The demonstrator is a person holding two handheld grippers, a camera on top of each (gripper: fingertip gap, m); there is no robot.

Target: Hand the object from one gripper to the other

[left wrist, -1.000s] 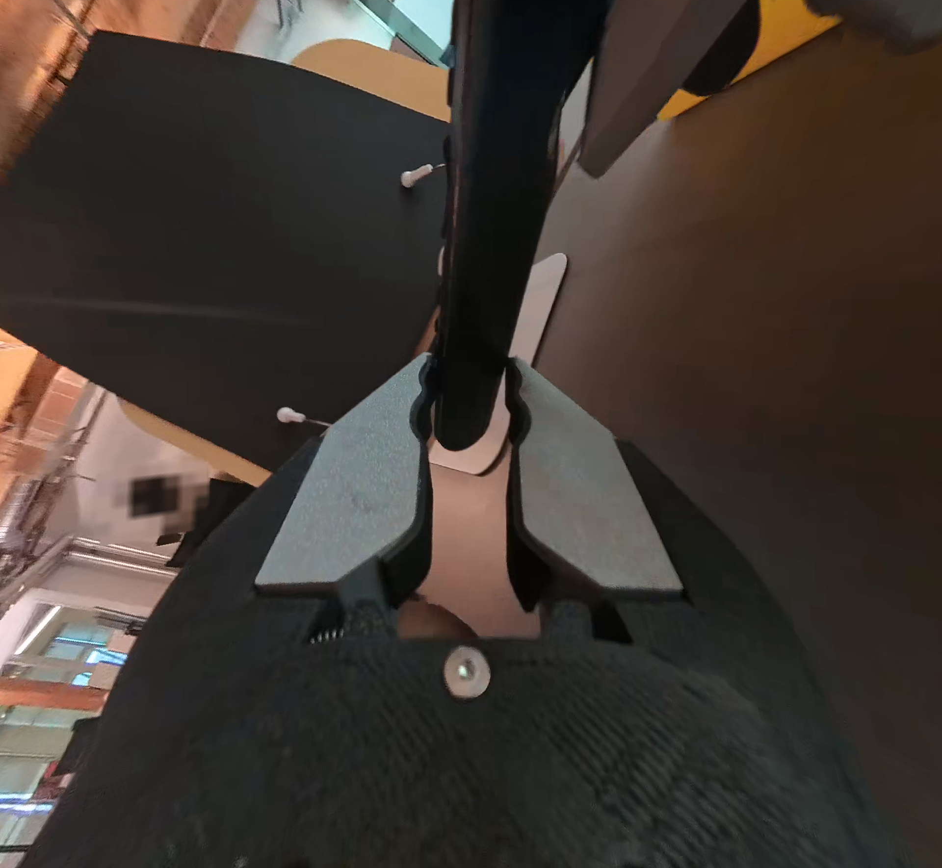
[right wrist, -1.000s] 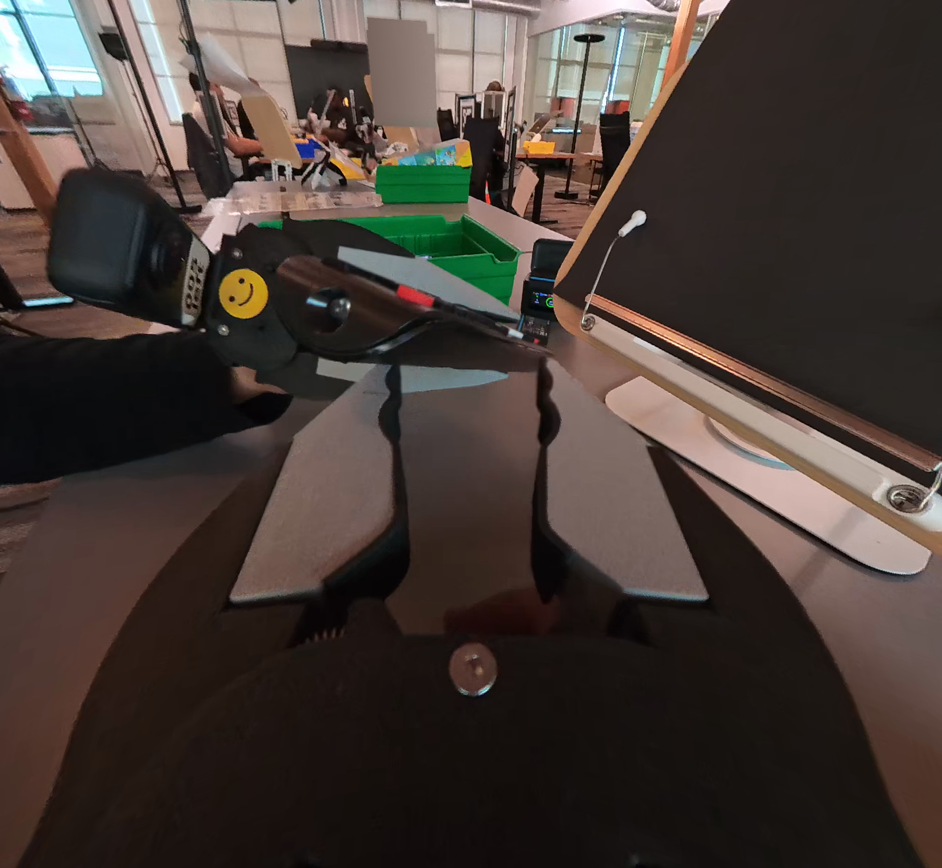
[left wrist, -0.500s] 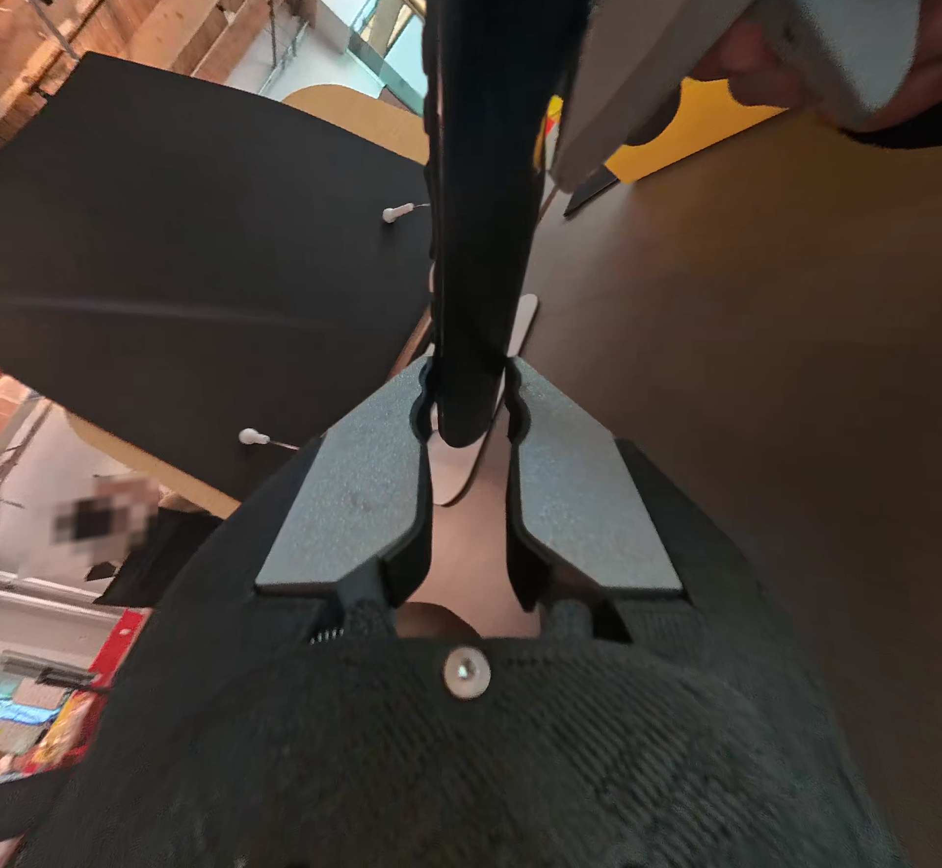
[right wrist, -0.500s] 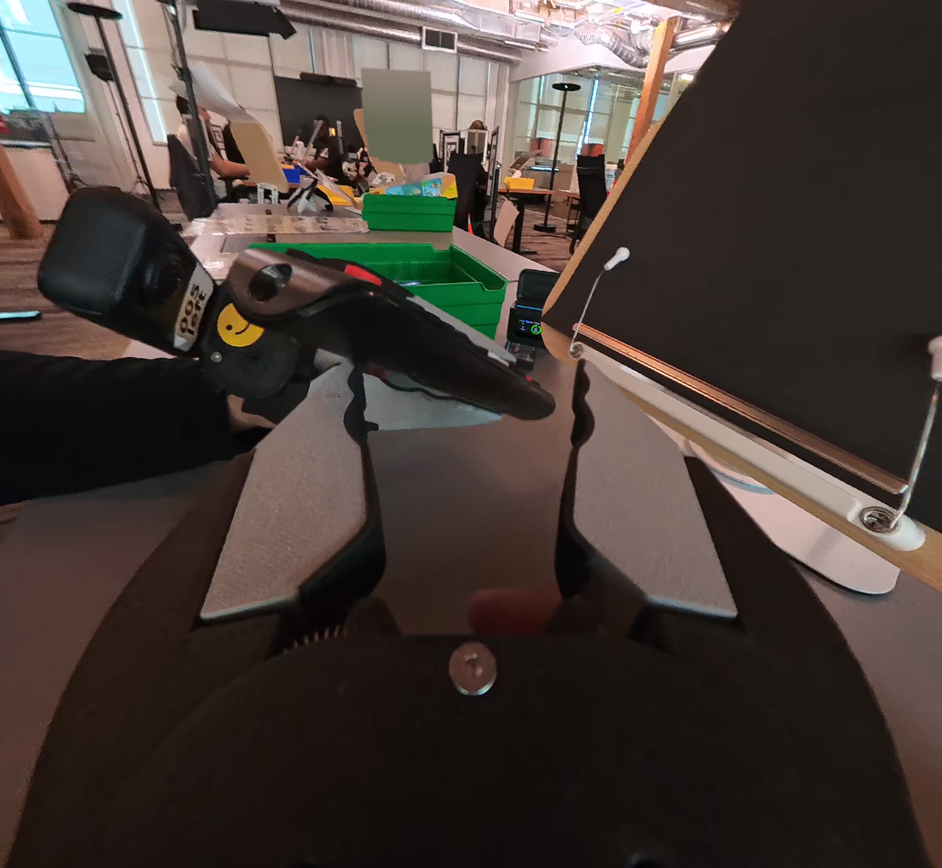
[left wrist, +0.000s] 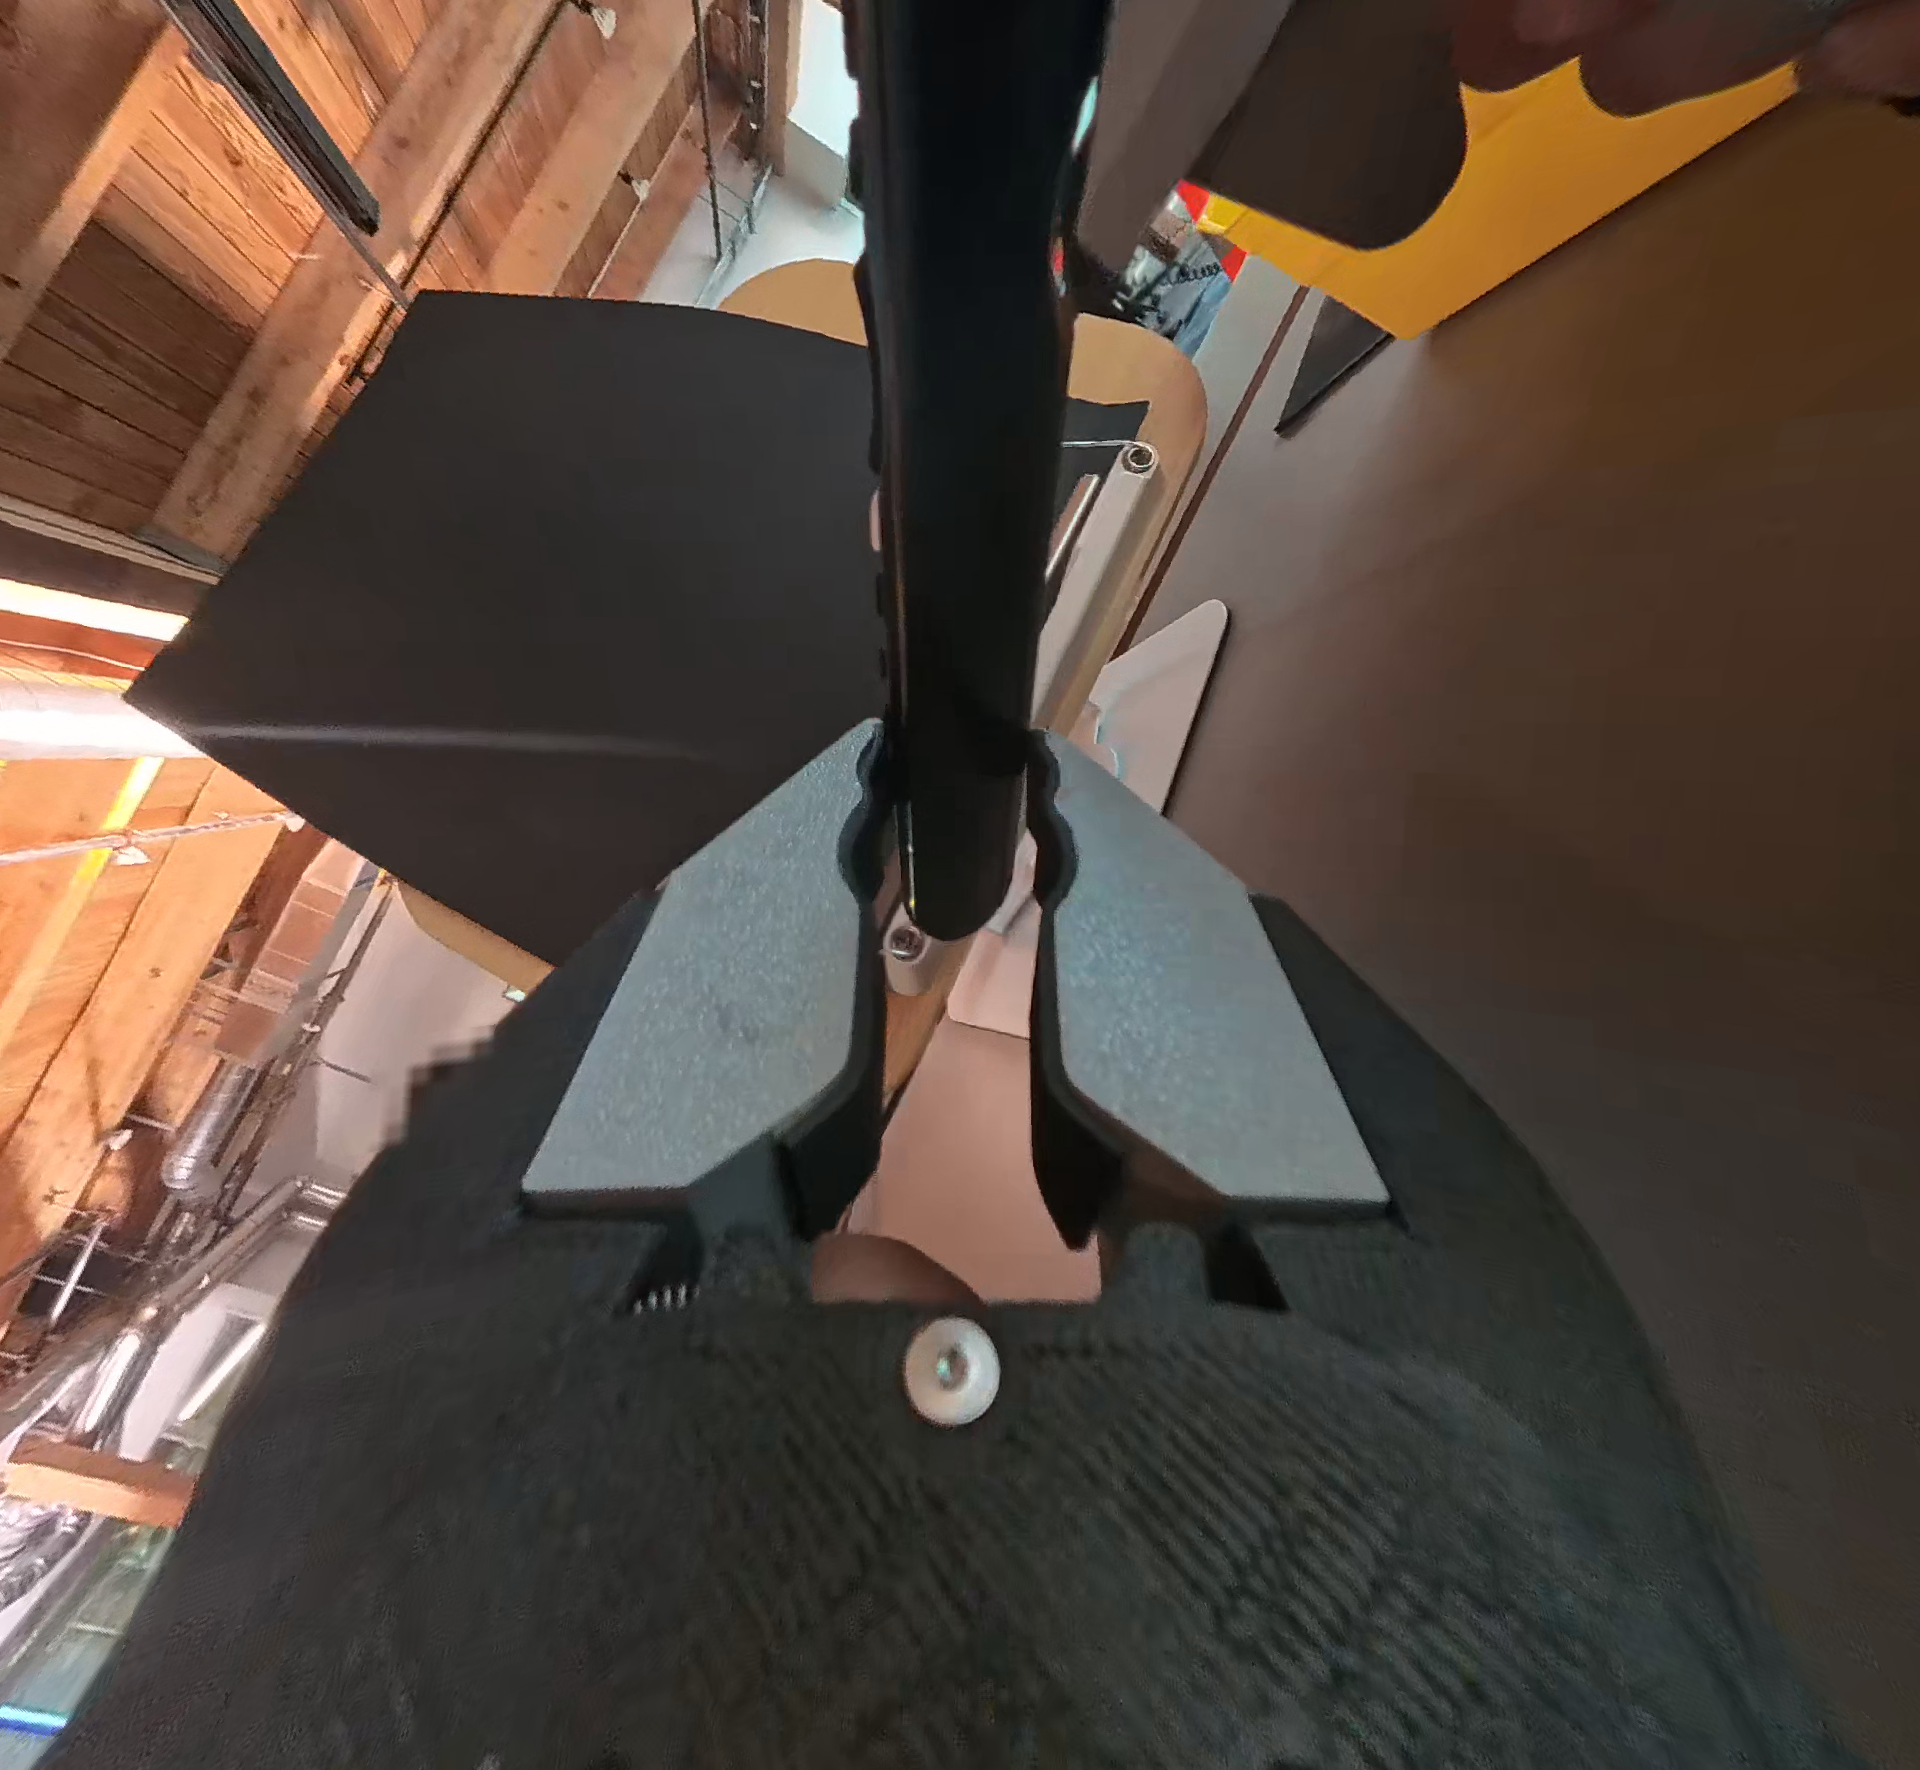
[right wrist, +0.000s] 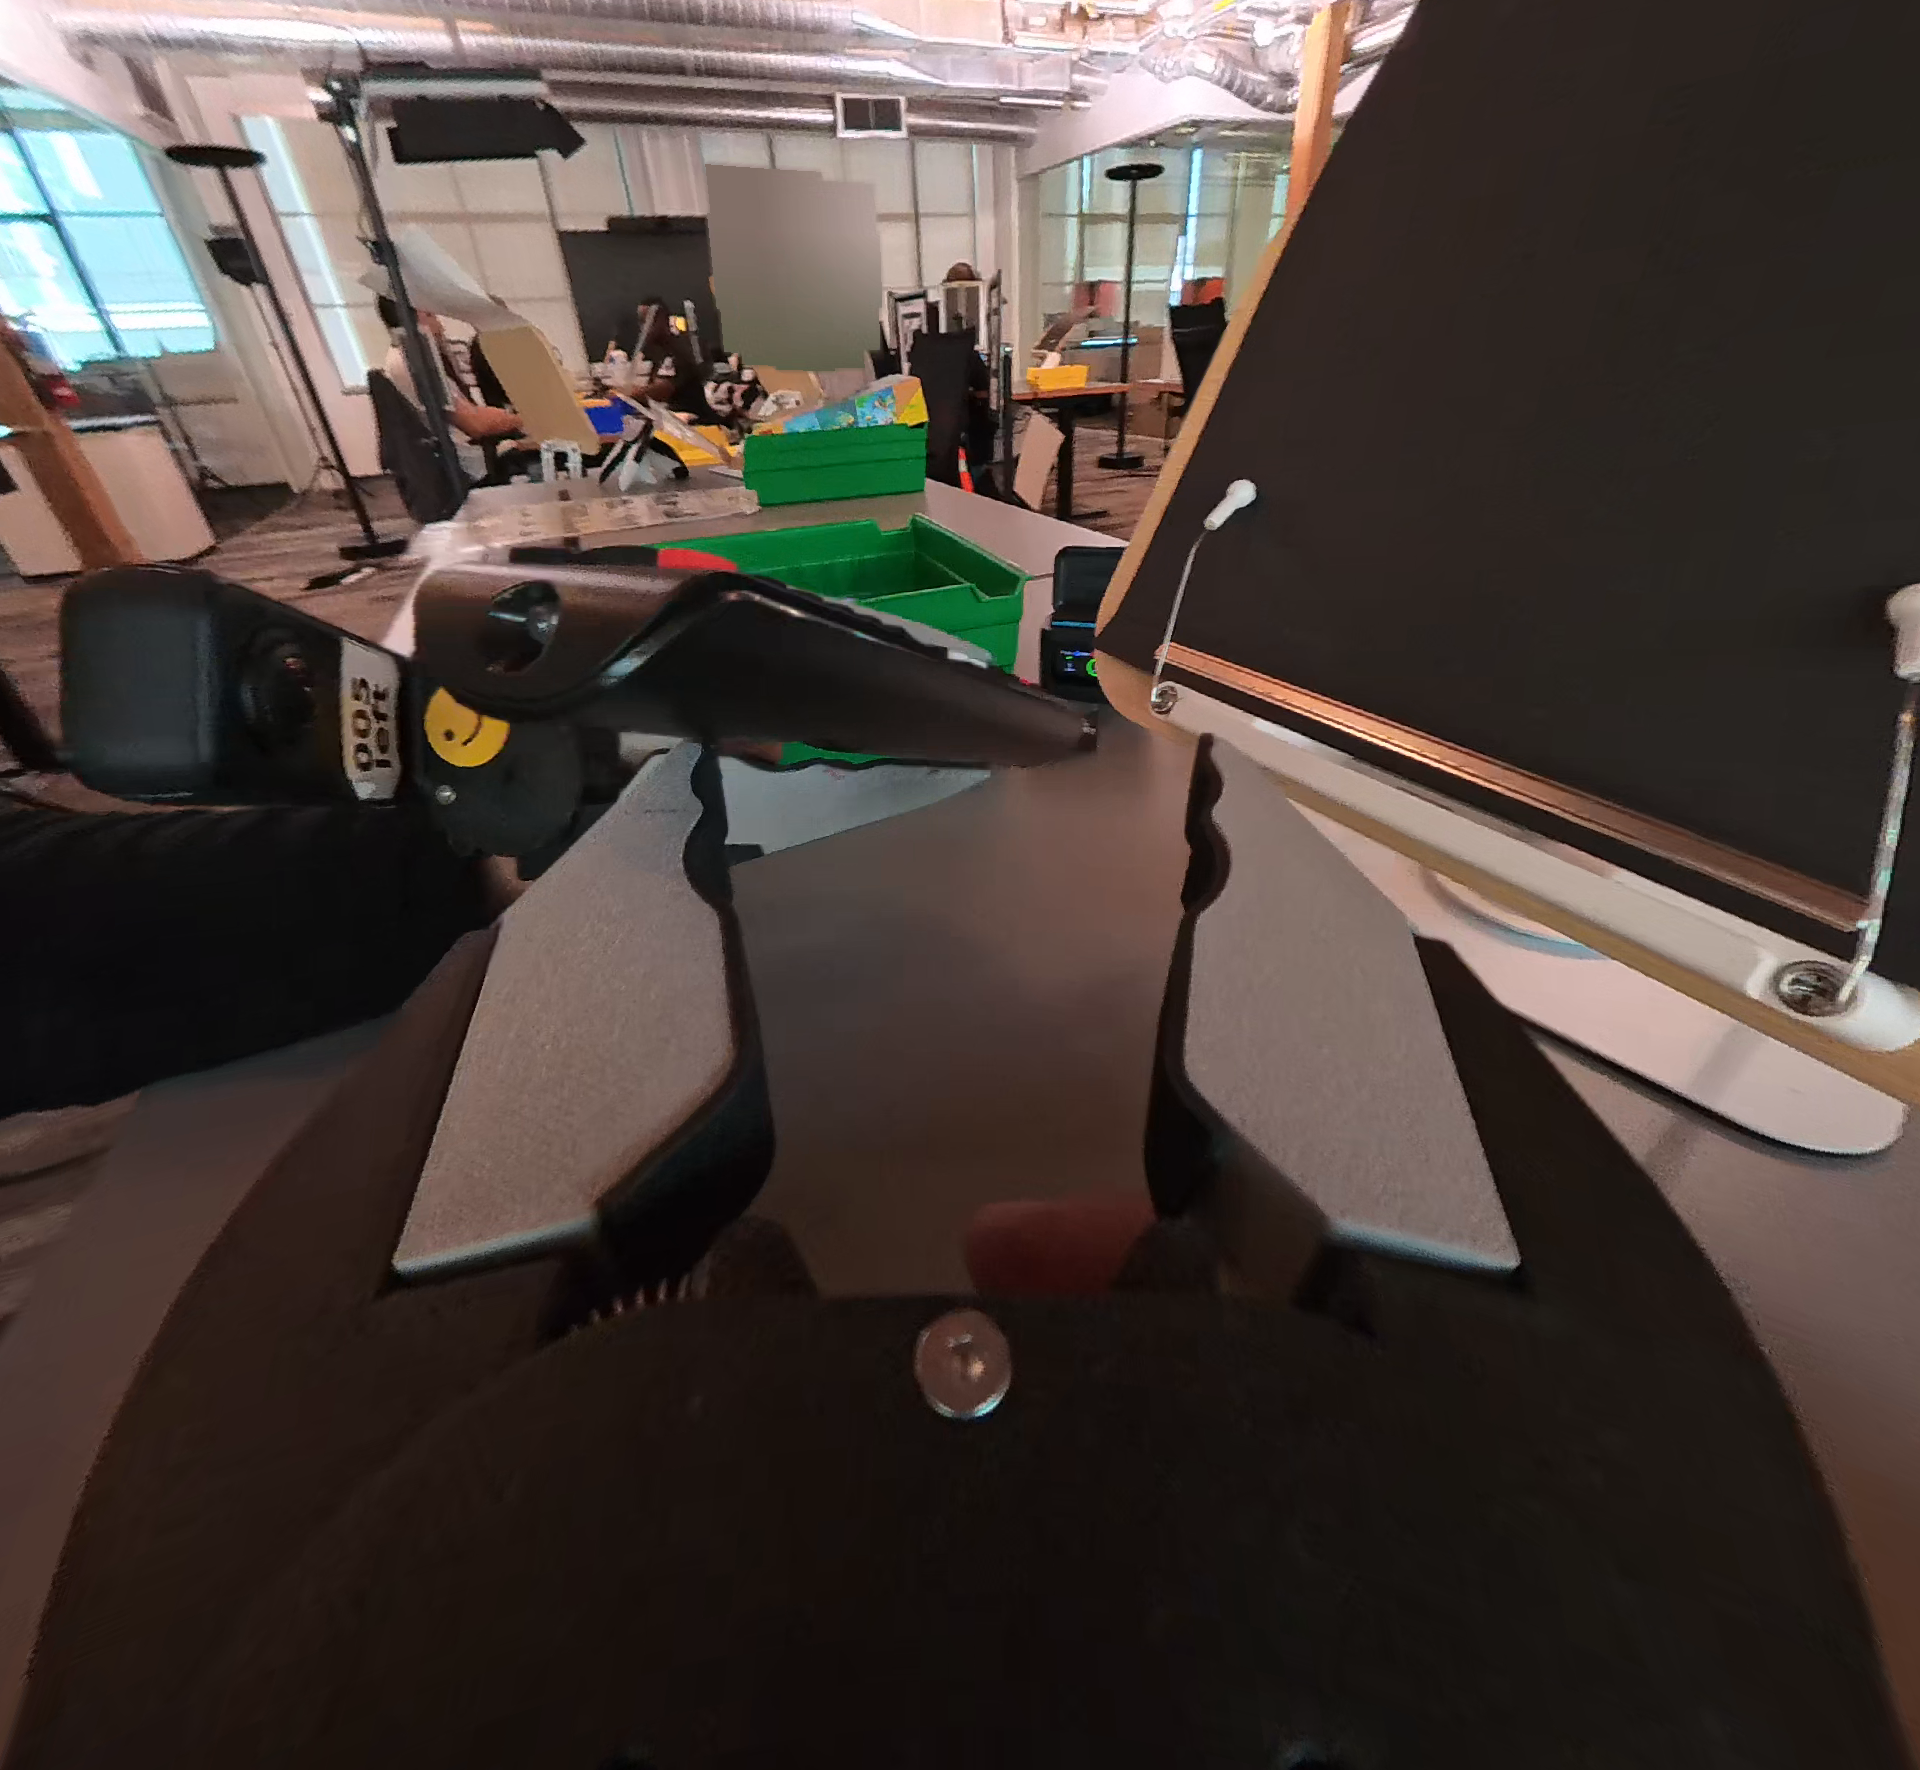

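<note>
A long black remote-like object [left wrist: 961,494] with a red button runs up from my left gripper [left wrist: 958,790], which is shut on its lower end. In the right wrist view the object [right wrist: 831,671] lies almost level, its tip pointing right, with the left gripper [right wrist: 914,712] clamped on it from the left. My right gripper [right wrist: 951,775] is wide open and empty. The object's tip hangs just beyond and above its fingertips, not between the pads. A grey finger [left wrist: 1195,58] of the right gripper shows at the top of the left wrist view.
A black board [right wrist: 1558,370] on a white-footed stand [right wrist: 1662,1086] leans close on the right. Green bins [right wrist: 914,567] and a small device with a lit screen [right wrist: 1070,619] stand behind the object. The dark table [right wrist: 935,941] lies below. People sit at desks far back. There is about 7 centimetres between the tips of the two grippers.
My right gripper has opened wider. The left gripper with the object has risen and tilted, so the object's tip now sits higher against the right fingertips.
</note>
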